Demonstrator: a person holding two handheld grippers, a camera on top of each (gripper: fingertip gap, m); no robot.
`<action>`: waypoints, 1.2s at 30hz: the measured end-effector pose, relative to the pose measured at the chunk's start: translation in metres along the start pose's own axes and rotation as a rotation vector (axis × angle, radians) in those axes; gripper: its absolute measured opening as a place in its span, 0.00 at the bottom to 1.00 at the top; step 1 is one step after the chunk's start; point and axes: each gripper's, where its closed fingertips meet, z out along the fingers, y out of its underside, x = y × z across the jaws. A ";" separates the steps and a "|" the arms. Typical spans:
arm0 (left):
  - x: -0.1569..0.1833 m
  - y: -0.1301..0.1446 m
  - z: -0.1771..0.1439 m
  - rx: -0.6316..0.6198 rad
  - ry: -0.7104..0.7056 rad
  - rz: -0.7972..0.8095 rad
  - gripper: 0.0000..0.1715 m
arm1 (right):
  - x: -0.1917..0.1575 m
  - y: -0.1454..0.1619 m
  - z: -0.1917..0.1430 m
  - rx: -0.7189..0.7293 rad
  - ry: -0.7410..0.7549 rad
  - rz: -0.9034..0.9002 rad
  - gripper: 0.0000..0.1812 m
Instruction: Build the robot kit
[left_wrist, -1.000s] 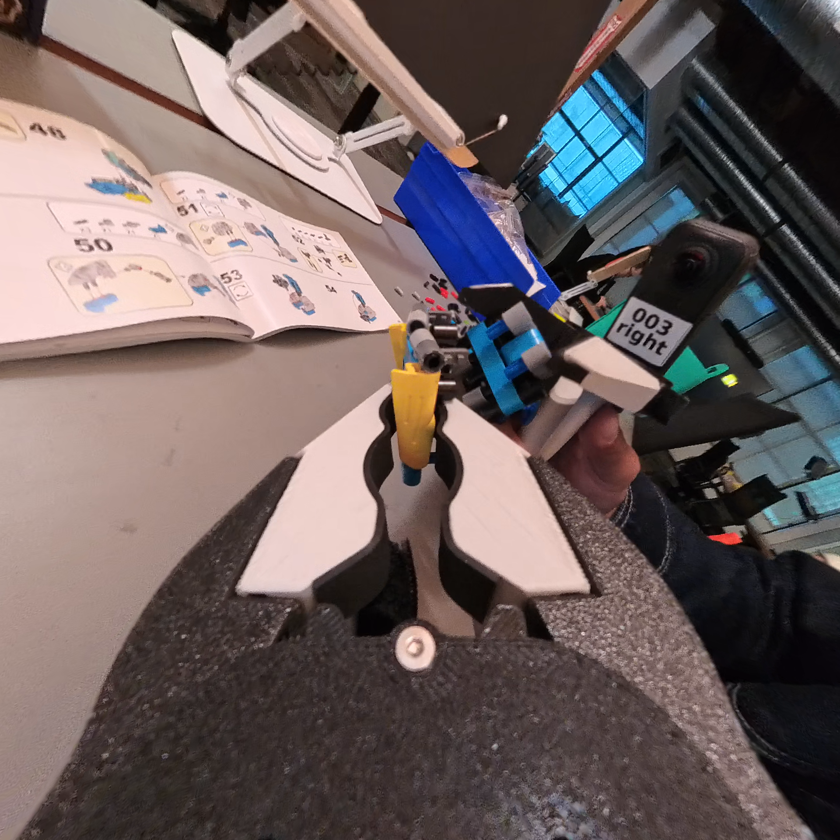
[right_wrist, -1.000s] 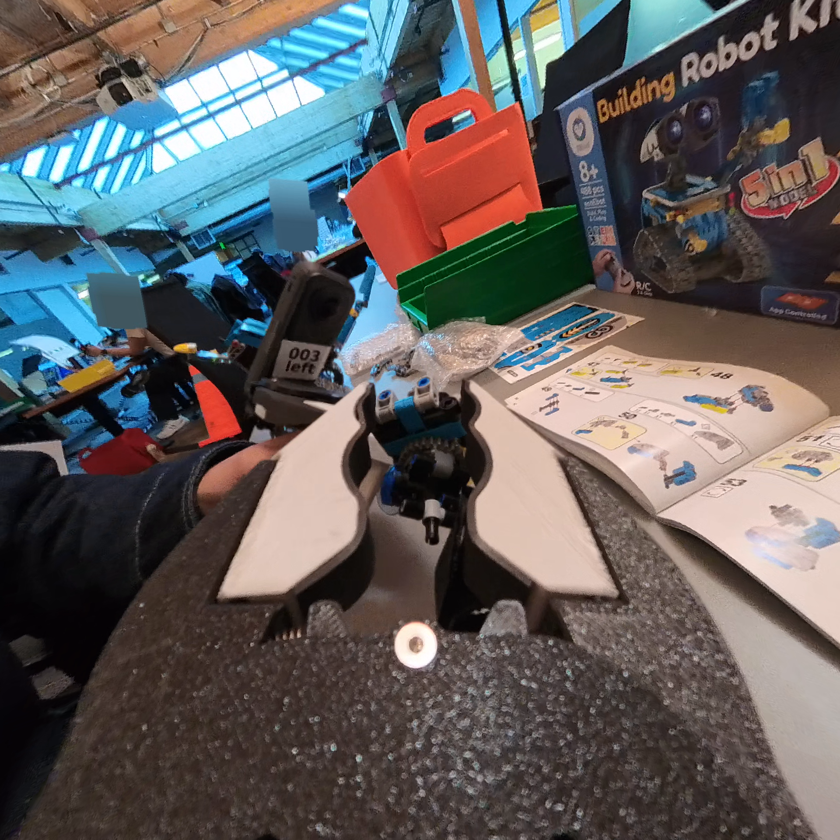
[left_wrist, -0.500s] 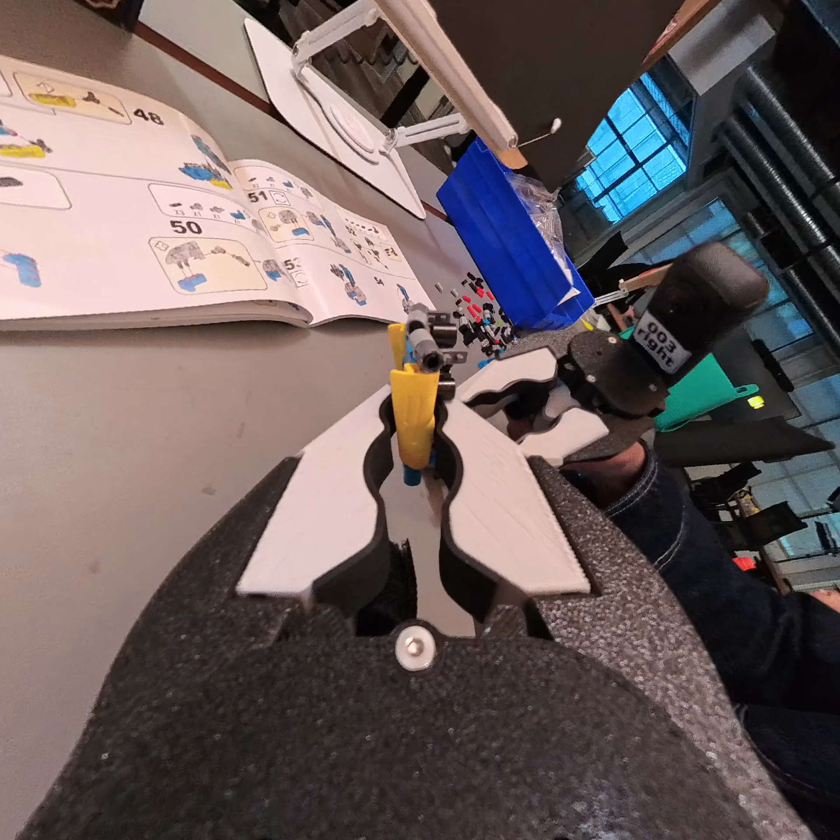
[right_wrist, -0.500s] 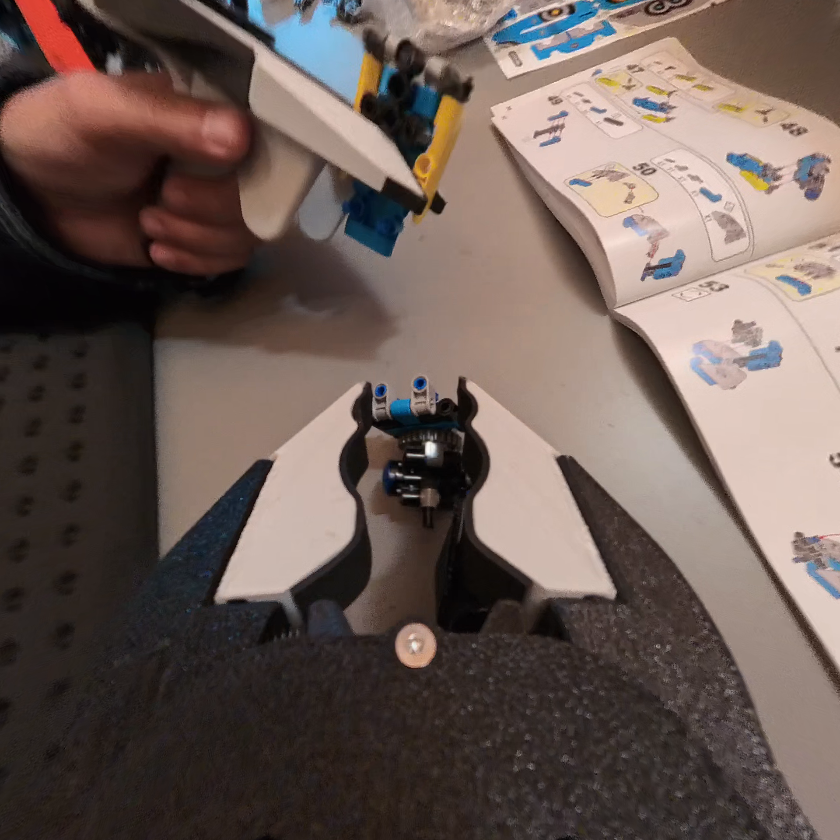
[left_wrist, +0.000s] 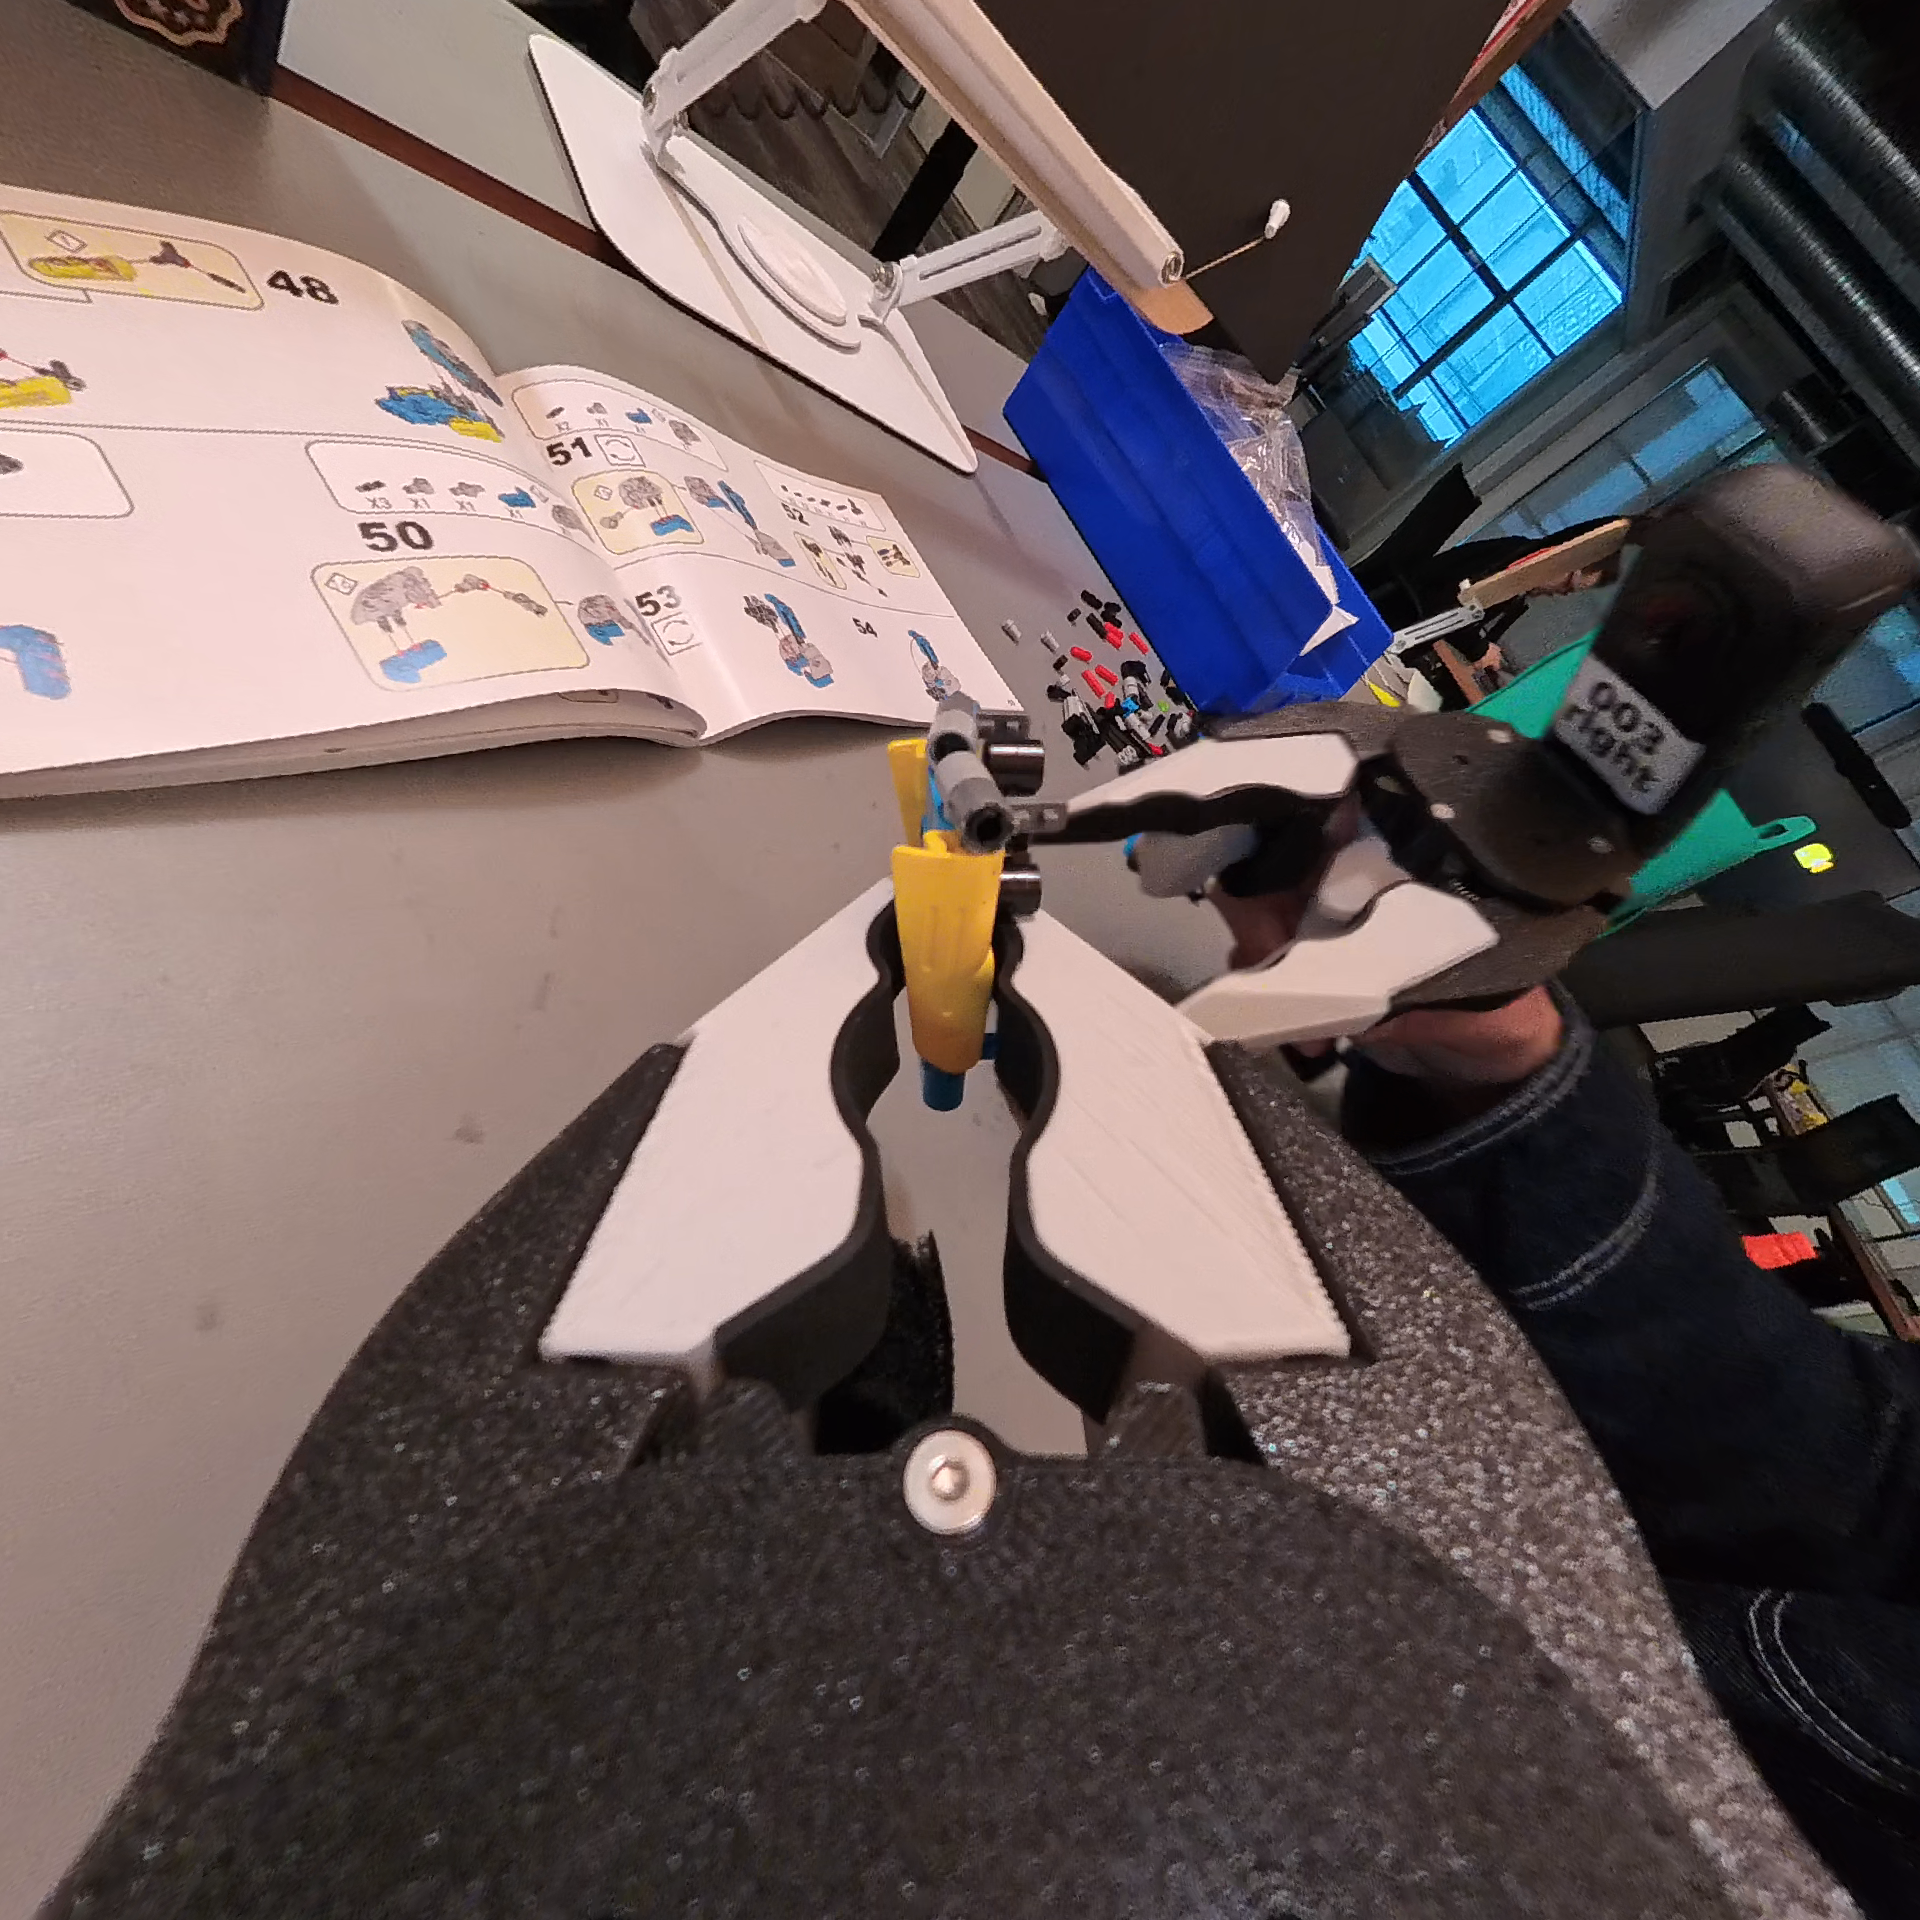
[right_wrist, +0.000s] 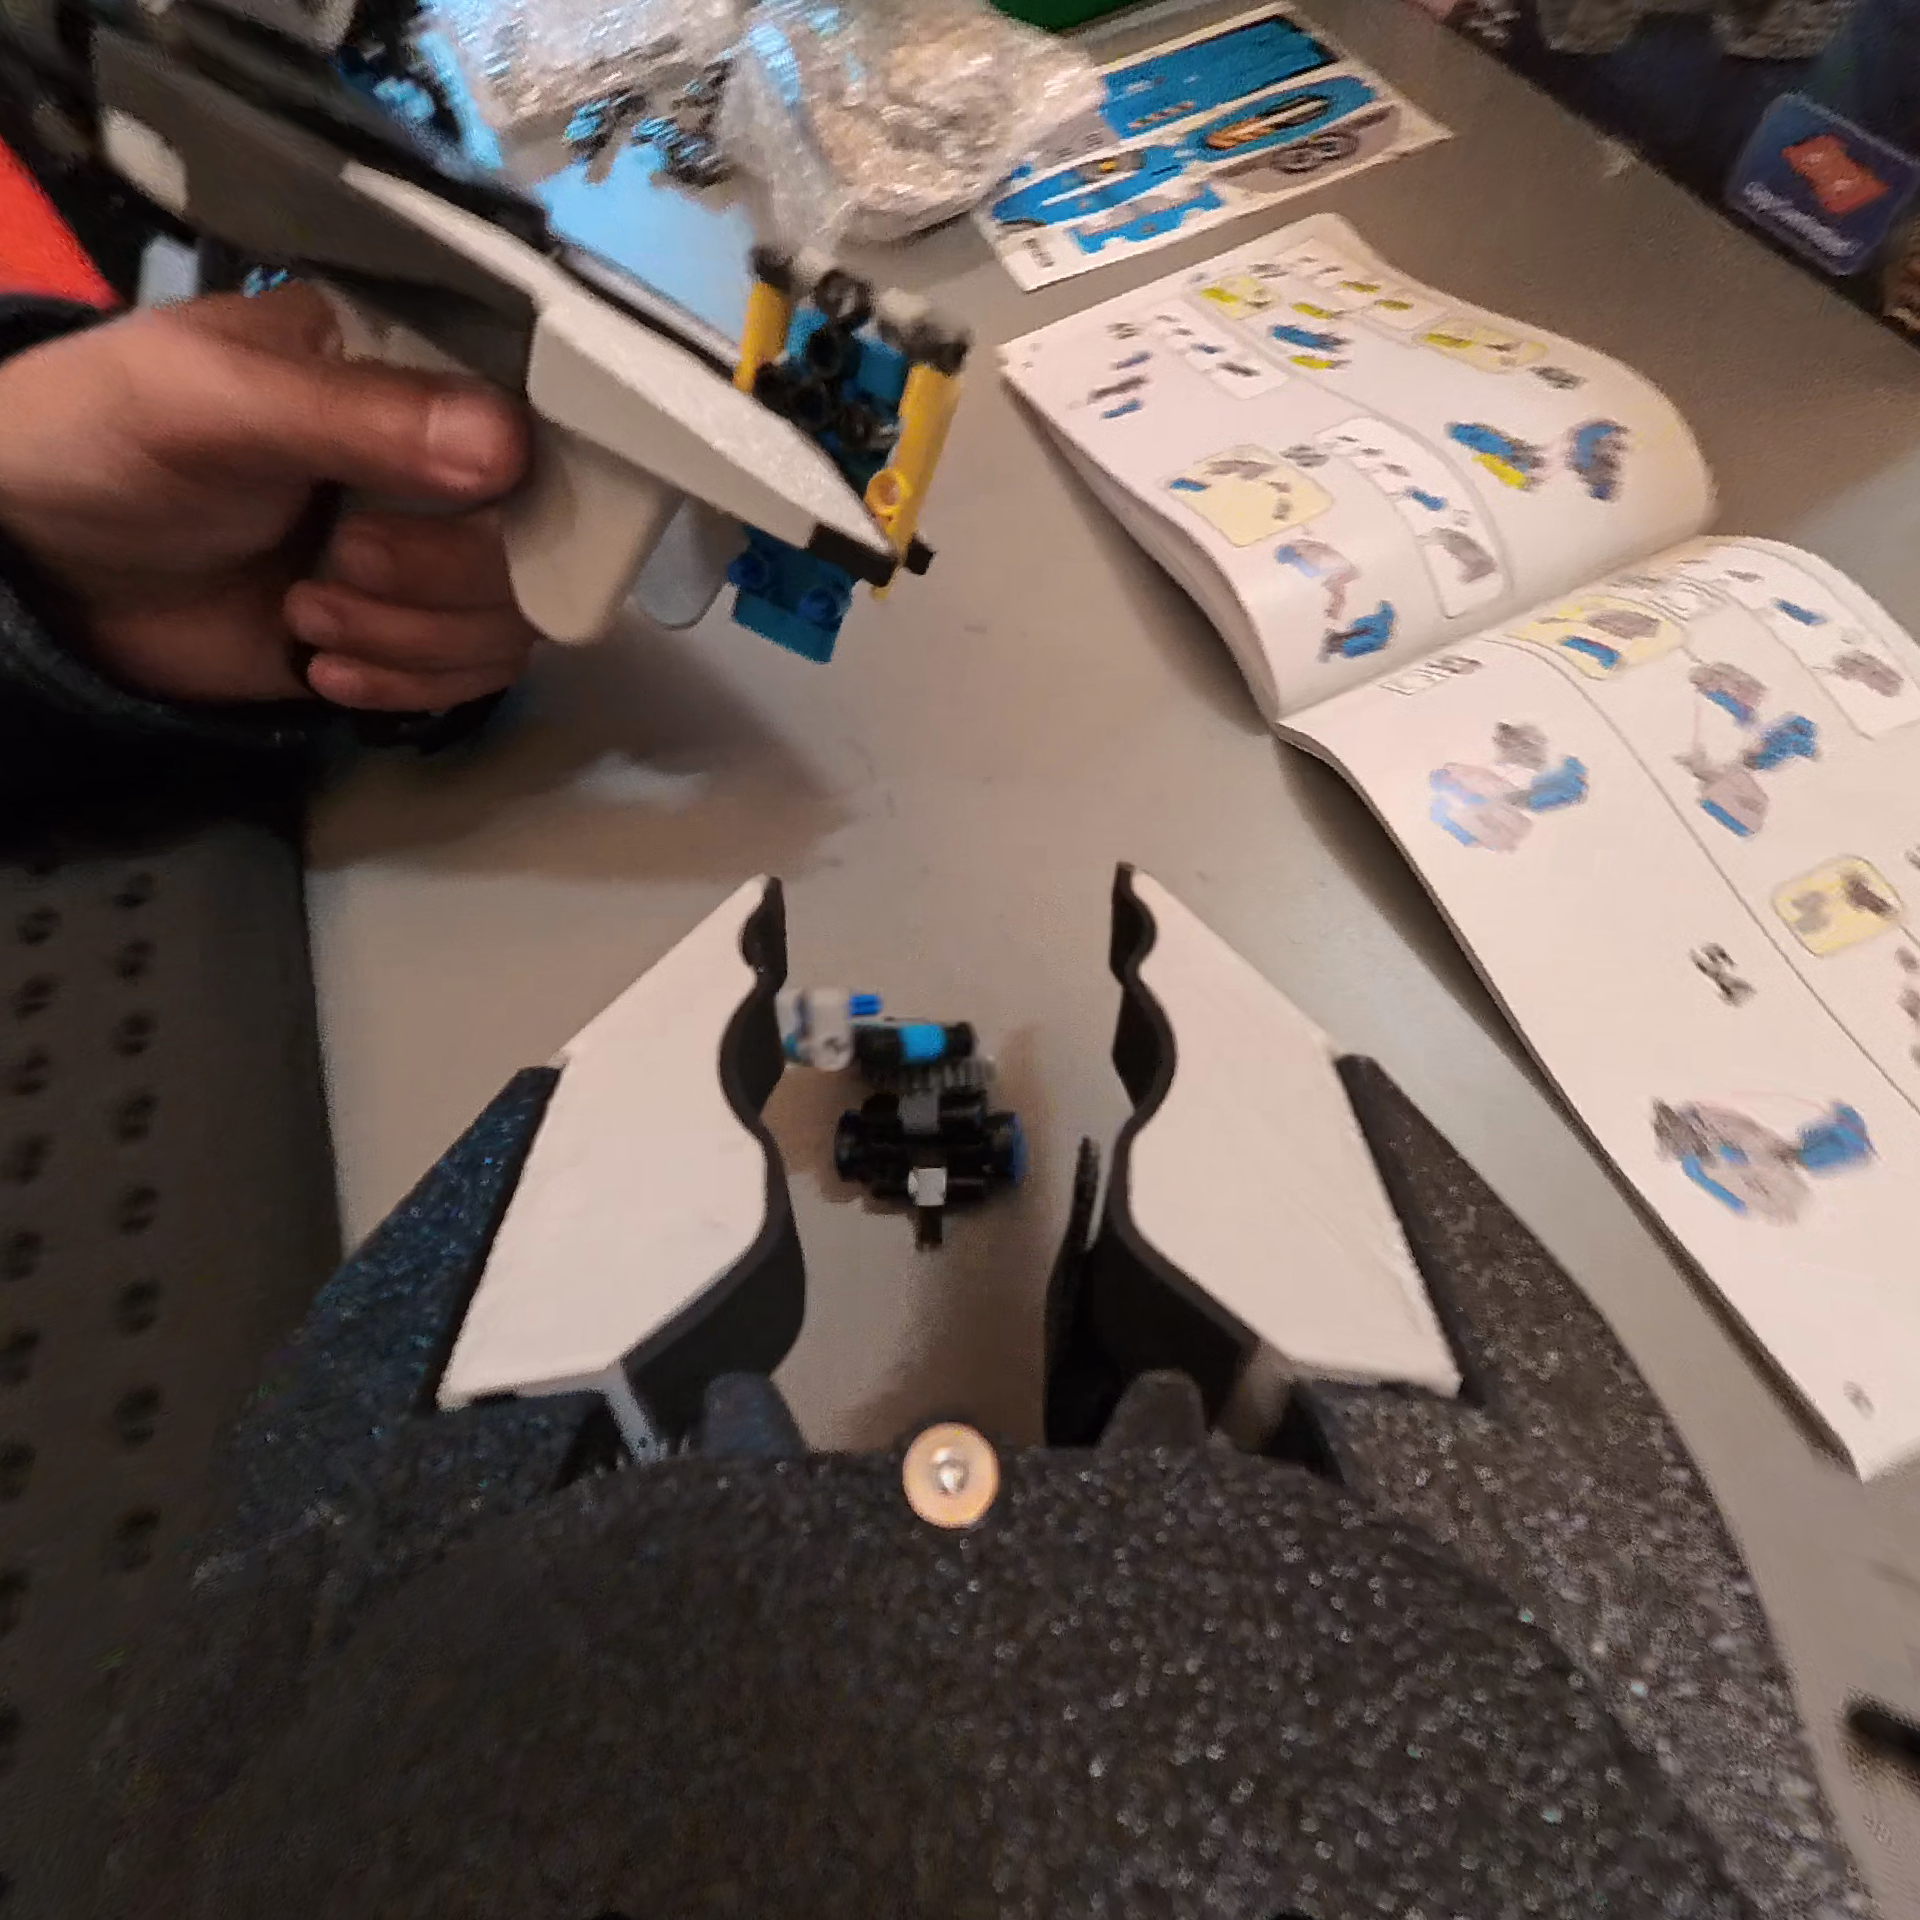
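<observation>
The left gripper (left_wrist: 948, 961) is clamped on a yellow-and-blue brick assembly (left_wrist: 940, 940), held above the grey table (left_wrist: 312, 1039). The right gripper (right_wrist: 940, 935) has its jaws spread wide, gripping nothing. A small black-and-blue gear module (right_wrist: 914, 1112) lies on the table between those 2 fingers, just beside the left one and apart from the right. As a judgement, the spread jaws should lift straight up so neither finger nudges the module. An open instruction booklet (right_wrist: 1507, 675) lies to the right, loose small parts (left_wrist: 1112, 675) and a blue bin (left_wrist: 1174, 520) farther off.
</observation>
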 end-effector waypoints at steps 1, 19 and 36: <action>-0.001 0.000 0.000 0.002 -0.003 -0.001 0.07 | 0.004 -0.002 -0.007 0.004 0.062 0.041 0.34; 0.004 0.005 0.003 -0.025 0.028 -0.020 0.07 | -0.030 0.046 -0.011 -0.178 0.254 0.398 0.27; 0.008 0.007 0.005 -0.035 0.047 -0.025 0.07 | -0.040 0.056 -0.005 -0.106 0.116 0.476 0.21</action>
